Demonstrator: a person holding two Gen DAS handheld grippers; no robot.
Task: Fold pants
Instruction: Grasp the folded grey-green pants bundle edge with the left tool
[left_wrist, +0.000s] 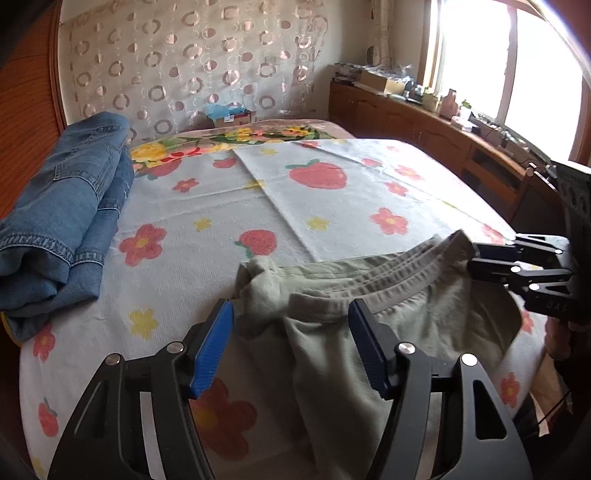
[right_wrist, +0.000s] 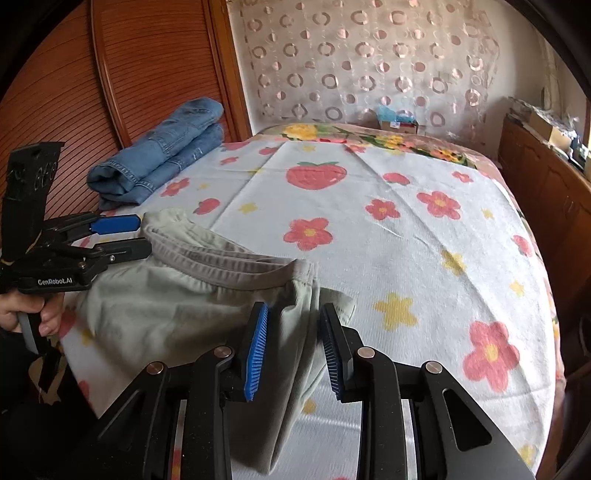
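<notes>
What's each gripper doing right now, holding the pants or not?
Left gripper: open, pads clear of the green pants, at one end of the waistband.
Right gripper: open, narrower gap, fabric between the pads but not pinched.

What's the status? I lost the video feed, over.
Left gripper open, right gripper open, both at the waistband. Green pants lying loose on the flowered blanket, unfolded. Folded jeans off to the side, not in the way.
</notes>
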